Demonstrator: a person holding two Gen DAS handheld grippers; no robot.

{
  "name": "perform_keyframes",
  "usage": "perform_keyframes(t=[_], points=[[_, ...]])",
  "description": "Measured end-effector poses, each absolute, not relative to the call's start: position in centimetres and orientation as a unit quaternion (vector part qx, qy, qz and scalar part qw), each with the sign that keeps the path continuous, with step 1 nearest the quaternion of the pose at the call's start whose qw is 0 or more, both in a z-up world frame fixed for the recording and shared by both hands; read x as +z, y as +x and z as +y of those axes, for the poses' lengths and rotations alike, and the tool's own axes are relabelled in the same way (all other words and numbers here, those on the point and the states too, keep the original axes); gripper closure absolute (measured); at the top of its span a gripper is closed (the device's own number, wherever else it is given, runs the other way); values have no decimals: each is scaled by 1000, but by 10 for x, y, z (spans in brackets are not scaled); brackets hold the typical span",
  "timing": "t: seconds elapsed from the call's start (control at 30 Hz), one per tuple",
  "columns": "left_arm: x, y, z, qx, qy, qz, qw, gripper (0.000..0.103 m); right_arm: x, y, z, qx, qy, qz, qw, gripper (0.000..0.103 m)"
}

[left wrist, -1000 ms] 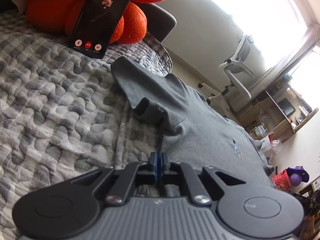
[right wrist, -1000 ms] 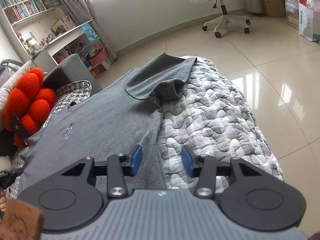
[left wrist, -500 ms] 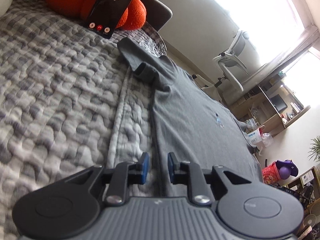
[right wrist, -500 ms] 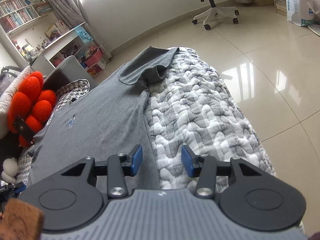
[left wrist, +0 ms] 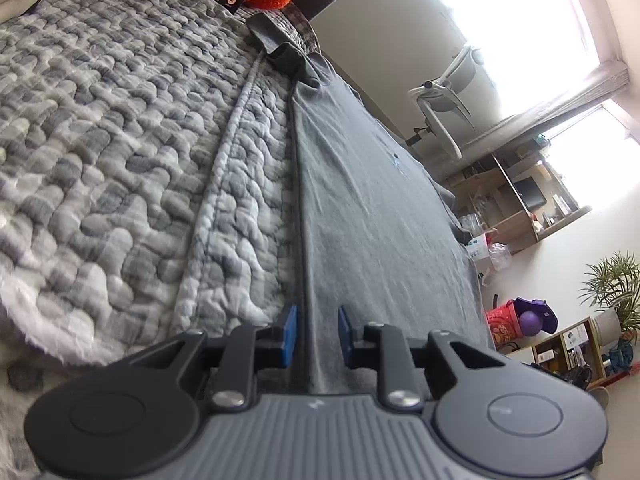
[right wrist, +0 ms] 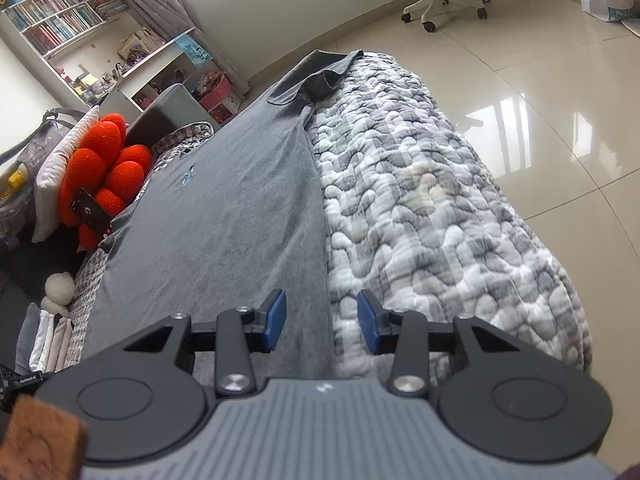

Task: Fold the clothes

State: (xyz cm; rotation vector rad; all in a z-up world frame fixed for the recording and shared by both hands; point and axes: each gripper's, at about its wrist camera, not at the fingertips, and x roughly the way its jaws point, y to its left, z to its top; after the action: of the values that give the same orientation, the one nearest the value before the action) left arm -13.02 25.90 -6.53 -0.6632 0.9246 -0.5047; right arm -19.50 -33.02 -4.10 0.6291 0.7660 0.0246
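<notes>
We see the grey T-shirt [right wrist: 224,208] spread flat on the quilted bed [right wrist: 420,200]. Left tongs [left wrist: 317,334], just opening, straddle its side edge unclamped; right tongs [right wrist: 322,320], just narrowing, stand apart over the opposite edge.

A: What covers the bed?
B: A grey quilted blanket [left wrist: 120,128], its surface puffed in pebble-like cells.

A: And at the head end?
B: An orange flower-shaped cushion [right wrist: 102,168], with a black phone [right wrist: 91,213] propped against it.

A: Beyond the bed?
B: A white office chair [left wrist: 448,92] on a glossy tiled floor [right wrist: 560,92], a bookshelf [right wrist: 60,12], and a potted plant [left wrist: 612,284].
</notes>
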Motion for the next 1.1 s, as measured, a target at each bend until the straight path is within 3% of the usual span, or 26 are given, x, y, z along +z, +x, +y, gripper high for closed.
perform_keyframes(t=[0.17, 0.27, 0.33, 0.37, 0.63, 0.77, 0.83, 0.87, 0.93, 1.1], points=[[-67, -142, 255, -245, -316, 436, 806, 74, -43, -213, -326, 21, 308, 364, 879, 65], [-70, -146, 248, -241, -307, 440, 809, 74, -44, -217, -323, 19, 302, 362, 882, 73], [-69, -147, 244, -229, -293, 439, 818, 83, -45, -216, -321, 17, 294, 367, 882, 90], [-68, -147, 242, -220, -283, 439, 824, 100, -45, -216, -320, 15, 289, 370, 883, 93], [-55, -152, 237, -184, -210, 432, 858, 100, -37, -216, -313, 0, 251, 377, 891, 98], [-52, -148, 233, -184, -172, 427, 868, 97, -39, -213, -312, -5, 248, 380, 891, 89], [-44, -147, 235, -180, -157, 414, 878, 86, -37, -211, -312, -6, 246, 380, 892, 85], [-39, -146, 237, -175, -150, 405, 885, 72, -35, -210, -313, -8, 244, 380, 892, 83], [-30, -142, 240, -160, -137, 384, 899, 67, -30, -207, -316, -11, 240, 377, 895, 58], [-11, -115, 239, -130, -111, 351, 921, 64, -22, -187, -320, -11, 238, 366, 900, 57]])
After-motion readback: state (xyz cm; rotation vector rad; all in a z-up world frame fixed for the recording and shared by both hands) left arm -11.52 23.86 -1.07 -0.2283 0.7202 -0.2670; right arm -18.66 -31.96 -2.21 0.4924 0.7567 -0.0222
